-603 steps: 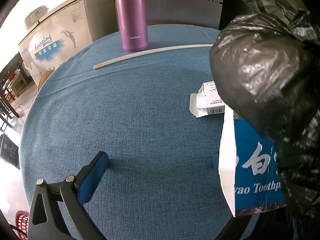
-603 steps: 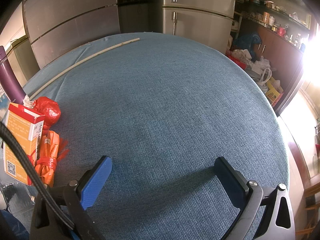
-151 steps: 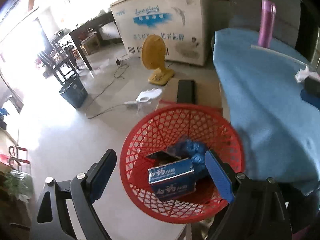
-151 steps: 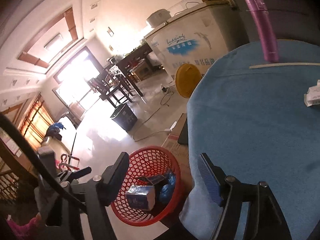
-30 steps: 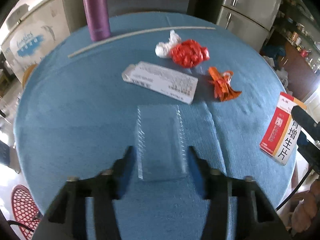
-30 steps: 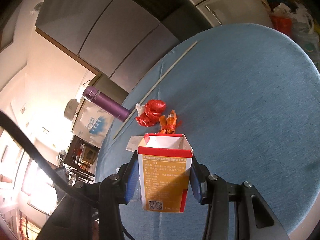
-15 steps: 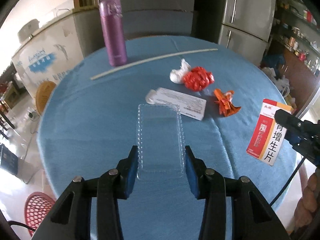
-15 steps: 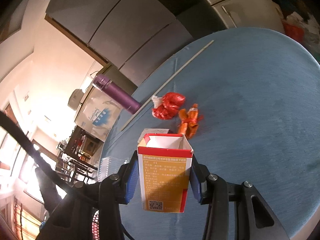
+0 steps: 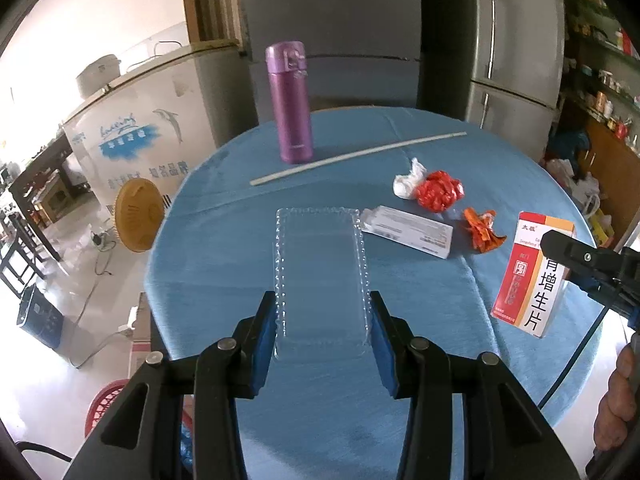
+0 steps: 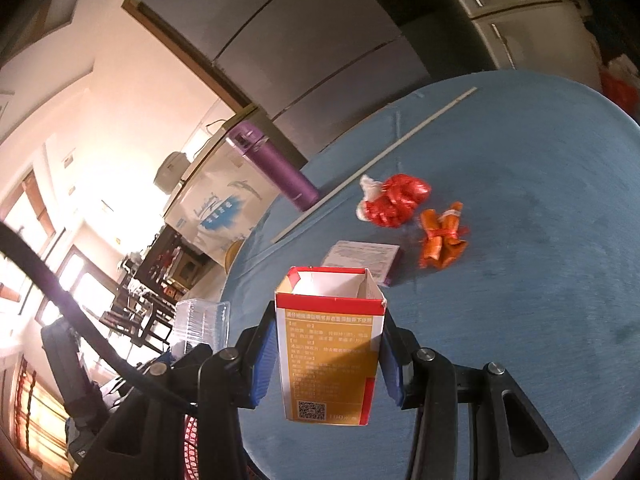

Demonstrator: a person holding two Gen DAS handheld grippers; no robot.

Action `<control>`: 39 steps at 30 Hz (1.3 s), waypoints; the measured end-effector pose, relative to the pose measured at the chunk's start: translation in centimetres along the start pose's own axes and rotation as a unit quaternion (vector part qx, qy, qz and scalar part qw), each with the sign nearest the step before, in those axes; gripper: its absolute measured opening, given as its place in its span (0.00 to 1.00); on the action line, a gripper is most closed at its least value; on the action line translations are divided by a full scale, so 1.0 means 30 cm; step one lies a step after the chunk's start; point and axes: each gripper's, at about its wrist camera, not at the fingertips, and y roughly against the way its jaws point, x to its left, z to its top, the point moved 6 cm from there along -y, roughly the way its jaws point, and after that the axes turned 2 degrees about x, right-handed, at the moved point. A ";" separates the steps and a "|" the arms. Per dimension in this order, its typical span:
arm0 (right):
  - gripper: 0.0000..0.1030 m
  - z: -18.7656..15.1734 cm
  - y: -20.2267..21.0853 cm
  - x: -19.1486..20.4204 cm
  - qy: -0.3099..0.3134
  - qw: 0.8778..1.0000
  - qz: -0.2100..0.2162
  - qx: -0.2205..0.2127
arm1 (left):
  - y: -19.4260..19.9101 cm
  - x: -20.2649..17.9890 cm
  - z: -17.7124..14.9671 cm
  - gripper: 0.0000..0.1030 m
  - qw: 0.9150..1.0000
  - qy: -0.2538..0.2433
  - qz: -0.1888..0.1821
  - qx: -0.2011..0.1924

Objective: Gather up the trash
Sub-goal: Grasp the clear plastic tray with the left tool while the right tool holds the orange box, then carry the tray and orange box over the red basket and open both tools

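Trash: 2 pieces are lifted off the desk (image 9: 500, 168), likely bound for the red basket (image 9: 105, 399) on the floor, near left.
Left tool (image 9: 323, 334): clamps the clear tray (image 9: 320, 276) by its long edges.
Right tool (image 10: 329, 354): grips the open orange carton (image 10: 332, 352).
Remaining: red wad (image 9: 439, 190), orange wrapper (image 9: 482, 229), white box (image 9: 408, 231).

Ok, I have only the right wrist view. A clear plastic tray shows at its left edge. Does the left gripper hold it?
Observer: Yes. The left gripper is shut on the clear tray, with its pads on the two long sides.
Operator: And the face of my carton that I cannot see?
Observer: The carton shows a white face with large dark characters, next to a red side.
Operator: Where is the basket?
Observer: The red basket stands on the floor at lower left, partly hidden behind the left gripper.
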 end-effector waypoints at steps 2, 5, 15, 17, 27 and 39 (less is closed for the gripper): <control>0.47 -0.005 -0.002 0.023 0.007 1.000 0.002 0.002 | 0.018 0.023 -0.005 0.44 1.000 0.003 0.006 -0.004; 0.47 -0.013 -0.009 0.061 0.017 1.000 0.006 0.007 | 0.037 0.055 -0.015 0.44 1.000 0.007 0.013 -0.007; 0.47 -0.065 -0.095 0.245 0.072 0.996 0.038 0.040 | 0.108 0.211 -0.079 0.44 0.998 0.034 0.052 -0.012; 0.47 -0.078 -0.113 0.287 0.085 0.994 0.044 0.045 | 0.121 0.250 -0.096 0.44 0.997 0.042 0.060 -0.012; 0.47 -0.148 -0.197 0.477 0.134 0.985 0.074 0.073 | 0.171 0.403 -0.166 0.44 0.993 0.075 0.092 -0.014; 0.47 -0.280 -0.287 0.636 0.177 0.973 0.093 0.119 | 0.179 0.551 -0.260 0.44 0.986 0.109 0.123 0.001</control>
